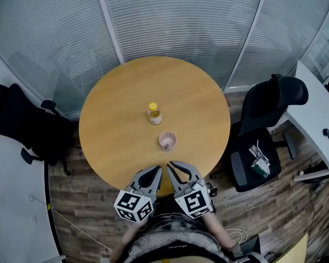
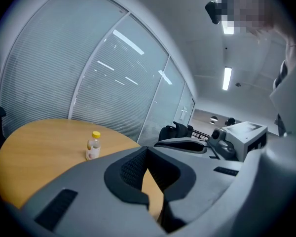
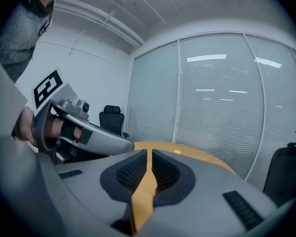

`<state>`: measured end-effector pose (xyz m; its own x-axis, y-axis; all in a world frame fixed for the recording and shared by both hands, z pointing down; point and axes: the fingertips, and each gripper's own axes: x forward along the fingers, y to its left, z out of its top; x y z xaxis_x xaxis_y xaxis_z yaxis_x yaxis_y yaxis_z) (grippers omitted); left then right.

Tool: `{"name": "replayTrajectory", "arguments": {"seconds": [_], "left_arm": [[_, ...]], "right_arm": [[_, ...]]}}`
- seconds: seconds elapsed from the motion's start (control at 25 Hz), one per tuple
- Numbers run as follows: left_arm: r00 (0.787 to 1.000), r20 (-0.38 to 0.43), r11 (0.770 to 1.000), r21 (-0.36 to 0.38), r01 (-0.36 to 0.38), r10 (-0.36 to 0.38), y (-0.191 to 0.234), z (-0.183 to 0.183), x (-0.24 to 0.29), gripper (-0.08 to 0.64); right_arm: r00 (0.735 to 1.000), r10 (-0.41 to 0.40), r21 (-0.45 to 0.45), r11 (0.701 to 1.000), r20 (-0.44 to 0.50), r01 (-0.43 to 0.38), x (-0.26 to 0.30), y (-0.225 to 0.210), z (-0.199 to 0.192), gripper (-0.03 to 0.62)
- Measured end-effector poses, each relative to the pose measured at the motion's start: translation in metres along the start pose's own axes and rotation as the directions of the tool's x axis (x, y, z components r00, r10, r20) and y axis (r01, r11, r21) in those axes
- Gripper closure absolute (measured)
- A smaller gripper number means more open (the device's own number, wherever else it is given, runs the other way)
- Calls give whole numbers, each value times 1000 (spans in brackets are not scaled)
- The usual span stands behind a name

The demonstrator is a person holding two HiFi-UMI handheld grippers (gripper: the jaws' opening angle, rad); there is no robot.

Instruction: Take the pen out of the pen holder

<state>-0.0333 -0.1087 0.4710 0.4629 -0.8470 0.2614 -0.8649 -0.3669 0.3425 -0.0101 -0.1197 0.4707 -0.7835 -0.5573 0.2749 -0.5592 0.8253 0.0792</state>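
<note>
On the round wooden table (image 1: 112, 136) in the head view, a small pink pen holder (image 1: 167, 141) stood near the middle, a little toward the near edge, with a yellow-capped bottle (image 1: 154, 114) just beyond it on the far side. Whatever sat inside the holder was too small to make out. The left gripper (image 1: 158, 169) and the right gripper (image 1: 171, 164) hung side by side over the table's near edge, short of the holder and apart from it. A black office chair (image 1: 266, 127) stood to the right of the table and another black chair (image 1: 22, 122) to the left. In the left gripper view, the ribbed pads met at their tips with nothing between them, only a wedge of tabletop showing below. The bottle stood farther off to the left, and the right gripper's grey body lay close on the right. In the right gripper view, the pads were drawn together with only a thin slit of tabletop between, empty. The left gripper reached in from the left, held by a hand (image 3: 24, 127).
</note>
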Motion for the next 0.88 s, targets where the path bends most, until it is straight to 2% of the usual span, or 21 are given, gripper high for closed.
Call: {"name": "replayTrajectory", "arguments": {"seconds": [0.28,0.6,0.88], "left_arm": [[1000,13,1000,-8,22,-22,32,13,8,555],[996,-18,995,36,94,-93,69,39,28,555],[990,-46,990,29,137,-136,88,41,39,555]], "right_arm": [[999,-27,-3,1000,-27,27,31,-8,3,549],[994,-106,15,994,-31,107,69,-23,17,549],[990,-129,10,992,-51,130,93,-31,17,549]]}}
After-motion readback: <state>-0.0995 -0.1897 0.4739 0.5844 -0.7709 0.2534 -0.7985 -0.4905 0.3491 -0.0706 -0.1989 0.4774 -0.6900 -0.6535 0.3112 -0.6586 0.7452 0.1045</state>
